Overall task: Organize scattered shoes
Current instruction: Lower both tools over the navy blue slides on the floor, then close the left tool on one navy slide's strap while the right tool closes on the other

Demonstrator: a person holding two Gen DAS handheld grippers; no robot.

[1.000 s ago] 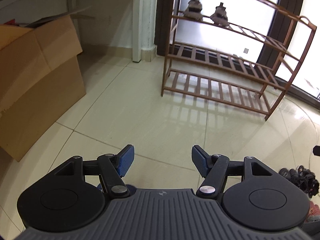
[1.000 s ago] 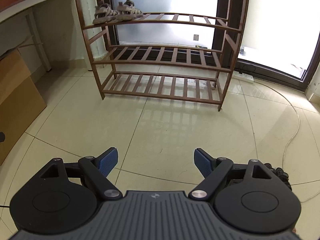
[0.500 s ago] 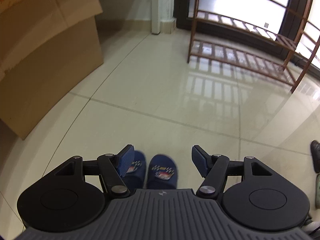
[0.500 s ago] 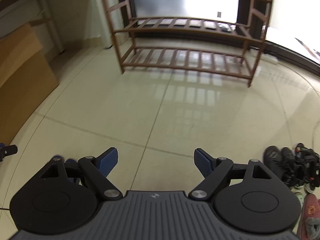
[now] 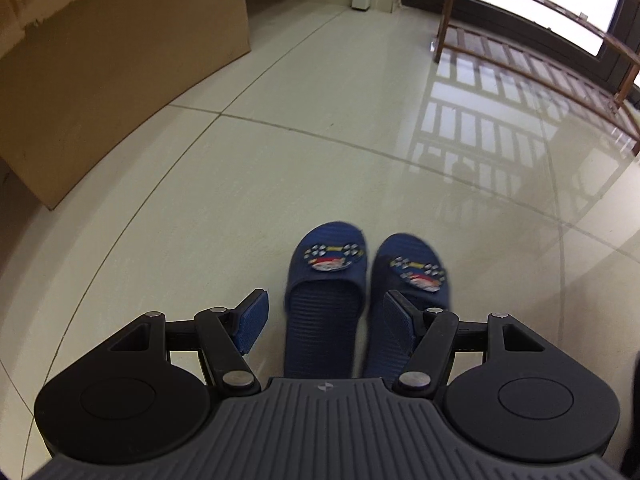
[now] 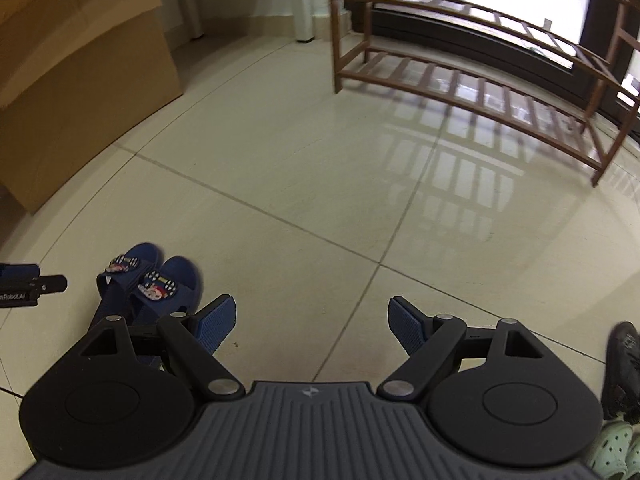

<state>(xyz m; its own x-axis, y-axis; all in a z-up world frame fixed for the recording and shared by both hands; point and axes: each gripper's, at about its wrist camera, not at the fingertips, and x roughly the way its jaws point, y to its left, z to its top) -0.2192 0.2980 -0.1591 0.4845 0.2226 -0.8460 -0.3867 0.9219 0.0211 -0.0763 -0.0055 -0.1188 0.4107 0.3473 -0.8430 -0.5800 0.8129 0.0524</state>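
Observation:
Two small blue slippers with cartoon patches lie side by side on the tiled floor. In the left wrist view the left slipper (image 5: 326, 280) sits between the pads of my left gripper (image 5: 324, 320), which stands open above it without touching; the right slipper (image 5: 412, 276) lies partly behind the right pad. In the right wrist view the same pair (image 6: 154, 280) lies to the left of my right gripper (image 6: 312, 320), which is open over bare tile. The left gripper's tip (image 6: 28, 284) shows at the left edge. The brown wooden shoe rack (image 6: 460, 80) stands at the back.
A large cardboard box (image 5: 100, 72) stands on the left. A dark shoe (image 6: 624, 364) and pale green clogs (image 6: 616, 448) lie at the right edge of the right wrist view. Open tile stretches between the slippers and the shoe rack (image 5: 560, 60).
Both grippers have dropped toward the floor and tilted down. The blue slippers have come into view, and the rack's upper shelves have left the frame. The jaws have kept the same width.

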